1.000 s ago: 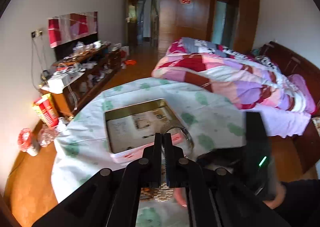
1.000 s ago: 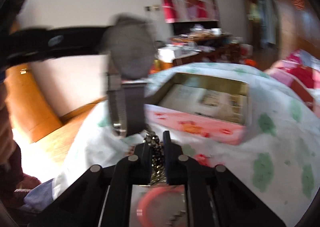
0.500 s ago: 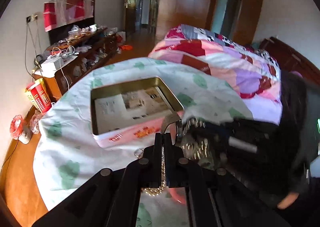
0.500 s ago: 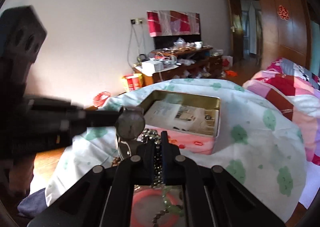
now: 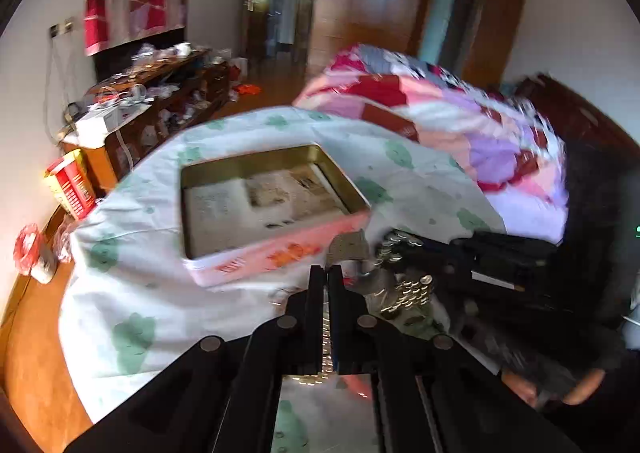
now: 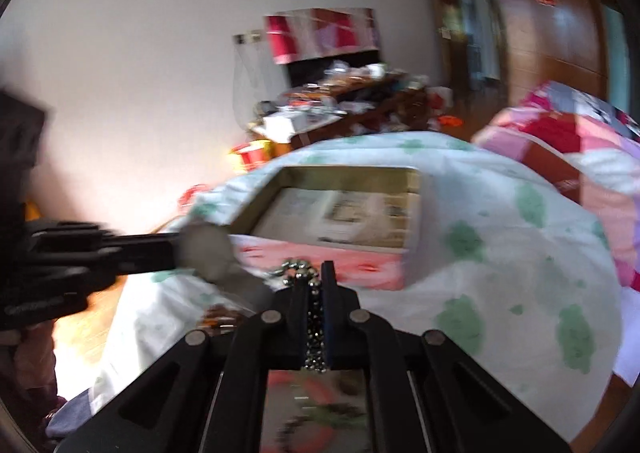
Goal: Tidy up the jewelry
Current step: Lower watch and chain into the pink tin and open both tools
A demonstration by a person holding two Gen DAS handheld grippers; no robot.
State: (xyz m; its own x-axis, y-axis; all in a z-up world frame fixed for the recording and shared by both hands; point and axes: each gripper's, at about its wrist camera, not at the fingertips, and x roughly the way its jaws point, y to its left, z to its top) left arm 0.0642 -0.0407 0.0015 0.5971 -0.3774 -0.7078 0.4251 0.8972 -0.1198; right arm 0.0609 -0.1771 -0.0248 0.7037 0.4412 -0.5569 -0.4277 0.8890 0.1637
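Observation:
An open pink tin (image 5: pixel 280 257) with a gold inner rim lies on the cloth-covered table; it also shows in the right wrist view (image 6: pixel 332 265). My left gripper (image 5: pixel 328 273) is shut on a silver watch (image 5: pixel 352 249) by its metal band, just in front of the tin. The watch face (image 6: pixel 206 249) shows in the right wrist view, held by the left gripper (image 6: pixel 176 249). My right gripper (image 6: pixel 312 273) is shut on a dark beaded bracelet (image 6: pixel 298 267), also near the tin's front wall. In the left wrist view the right gripper (image 5: pixel 404 249) holds shiny beads (image 5: pixel 408 289).
The table wears a white cloth with green prints (image 5: pixel 132 333). More jewelry, blurred, lies on the cloth (image 6: pixel 218 317) in front of the tin. A bed with a patchwork quilt (image 5: pixel 440 105) stands behind, a cluttered wooden shelf (image 5: pixel 152 101) along the left wall.
Both grippers have kept their hold and shifted in front of the tin. The right gripper's view has dropped lower and closer to the tin; the image is blurred by motion.

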